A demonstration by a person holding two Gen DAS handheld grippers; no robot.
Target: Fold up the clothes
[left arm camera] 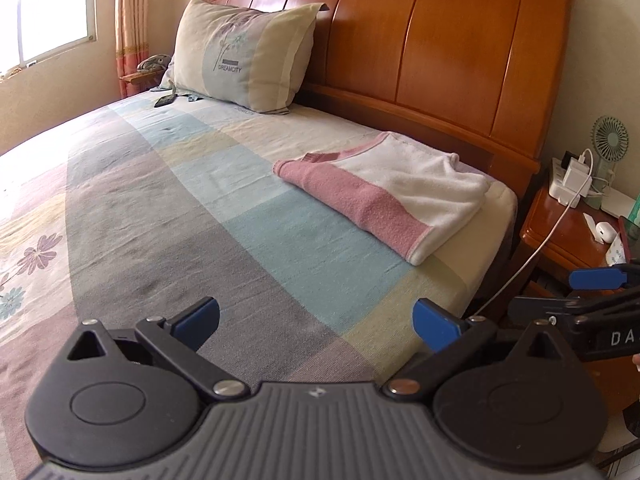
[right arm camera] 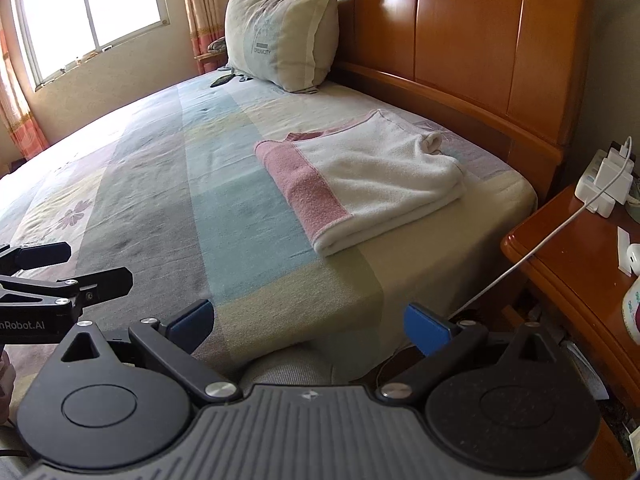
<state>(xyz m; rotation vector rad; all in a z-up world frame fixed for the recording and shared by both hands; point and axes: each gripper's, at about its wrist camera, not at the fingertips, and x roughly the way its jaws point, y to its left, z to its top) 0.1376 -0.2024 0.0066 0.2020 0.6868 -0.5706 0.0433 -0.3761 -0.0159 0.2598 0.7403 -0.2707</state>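
A pink and white garment (left arm camera: 394, 196) lies folded into a flat rectangle near the bed's right corner by the headboard; it also shows in the right wrist view (right arm camera: 360, 180). My left gripper (left arm camera: 316, 322) is open and empty, held above the striped bedsheet (left arm camera: 200, 216) well short of the garment. My right gripper (right arm camera: 310, 324) is open and empty, near the bed's side edge, also short of the garment. Each gripper shows at the edge of the other's view: the right one (left arm camera: 592, 288) and the left one (right arm camera: 68, 268).
A pillow (left arm camera: 240, 56) leans on the wooden headboard (left arm camera: 440, 48), with a dark phone (left arm camera: 165, 100) beside it. A wooden nightstand (right arm camera: 568, 264) to the right holds a power strip with charger (right arm camera: 604, 184), a white cable and a small fan (left arm camera: 610, 138). A window is at the far left.
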